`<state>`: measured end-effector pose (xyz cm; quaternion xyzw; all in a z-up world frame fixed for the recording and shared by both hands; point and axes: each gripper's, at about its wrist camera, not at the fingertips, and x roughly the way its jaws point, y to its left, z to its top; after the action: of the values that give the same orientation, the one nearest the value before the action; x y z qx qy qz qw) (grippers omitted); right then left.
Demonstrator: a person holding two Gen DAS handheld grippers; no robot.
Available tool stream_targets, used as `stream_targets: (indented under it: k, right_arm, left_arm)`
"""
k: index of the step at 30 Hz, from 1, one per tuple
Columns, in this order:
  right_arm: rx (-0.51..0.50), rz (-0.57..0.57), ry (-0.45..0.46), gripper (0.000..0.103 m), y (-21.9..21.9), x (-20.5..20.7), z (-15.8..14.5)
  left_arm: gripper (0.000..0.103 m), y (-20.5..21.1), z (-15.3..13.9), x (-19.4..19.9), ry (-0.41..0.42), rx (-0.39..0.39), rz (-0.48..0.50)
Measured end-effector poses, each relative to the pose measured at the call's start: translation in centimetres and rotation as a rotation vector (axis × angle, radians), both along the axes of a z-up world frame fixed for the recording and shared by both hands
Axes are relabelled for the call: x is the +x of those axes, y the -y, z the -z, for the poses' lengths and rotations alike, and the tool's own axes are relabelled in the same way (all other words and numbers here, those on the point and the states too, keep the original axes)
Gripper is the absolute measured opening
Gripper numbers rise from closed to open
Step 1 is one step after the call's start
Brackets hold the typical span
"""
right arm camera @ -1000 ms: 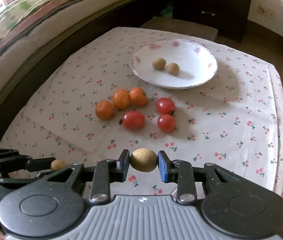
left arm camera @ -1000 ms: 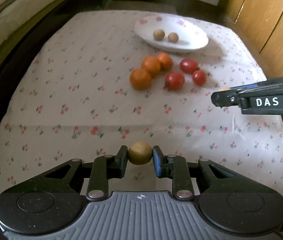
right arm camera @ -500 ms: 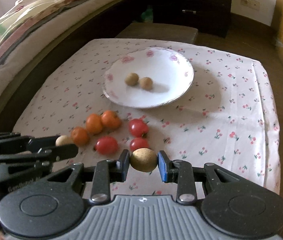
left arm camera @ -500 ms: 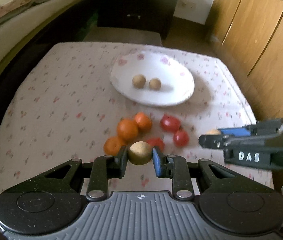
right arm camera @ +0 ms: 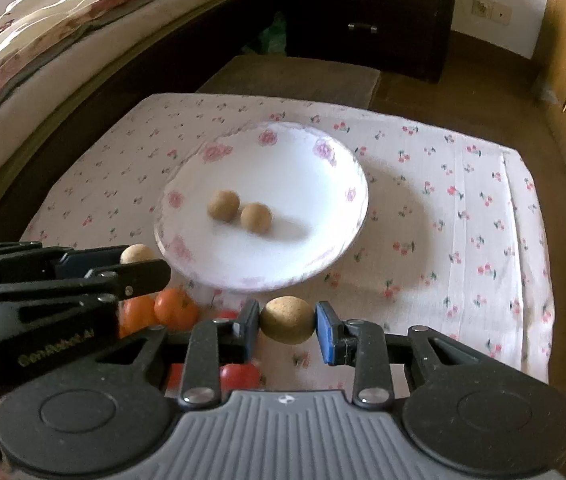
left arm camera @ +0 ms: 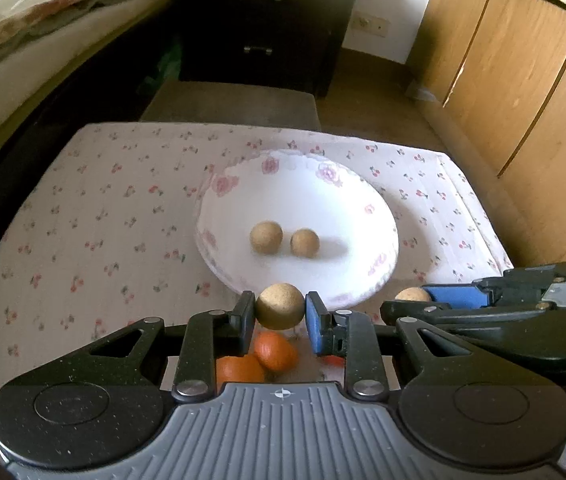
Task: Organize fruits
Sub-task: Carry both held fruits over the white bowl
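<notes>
Both grippers carry a brown fruit near the plate

The left gripper (left arm camera: 279, 314) has its jaws clamped on a round tan-brown fruit (left arm camera: 279, 306), pressed between the black pad and the blue pad. It hangs over the near rim of the white plate (left arm camera: 379, 216), which sits on the table under a cherry-print cloth (left arm camera: 95, 220). Two more brown fruits (left arm camera: 266, 237) lie side by side in the middle of the plate, close together. Below the held fruit, two oranges (left arm camera: 273, 351) show through the gap between the jaws, on the cloth just short of the plate.

The right gripper (right arm camera: 287, 322) is likewise clamped on a second brown fruit (right arm camera: 287, 320), a little more oval, held just in front of the plate's near edge. In the right wrist view the left gripper comes in from the left, with its fruit peeking above its fingers right beside the plate rim. The oranges lie on the cloth beneath that gripper, and red tomatoes (right arm camera: 240, 374) sit nearer the camera, partly hidden behind the right gripper's linkage.

Beyond the table are a bed (right arm camera: 63, 32) on the left, a dark chest of drawers (left arm camera: 267, 24) at the back and wooden cupboard doors (left arm camera: 523, 80) on the right
</notes>
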<state>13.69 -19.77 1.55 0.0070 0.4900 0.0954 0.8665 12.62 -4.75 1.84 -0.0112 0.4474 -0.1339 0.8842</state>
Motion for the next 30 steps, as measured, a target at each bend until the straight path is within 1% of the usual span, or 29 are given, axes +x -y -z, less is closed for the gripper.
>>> stream_targets:
  k: [4, 10, 30]
  right_arm:
    - [-0.014, -0.003, 0.007, 0.032, -0.1, 1.4, 0.3]
    - [-0.027, -0.004, 0.015, 0.032, -0.1, 2.7, 0.9]
    - [-0.051, -0.043, 0.048, 0.032, -0.9, 4.1, 1.9]
  left_arm:
    - [0.035, 0.3, 0.4, 1.1, -0.009, 0.003, 0.001]
    - [0.035, 0.9, 1.1, 2.3, -0.012, 0.03, 0.005]
    - [0.033, 1.1, 2.2, 3.9, -0.018, 0.083, -0.012]
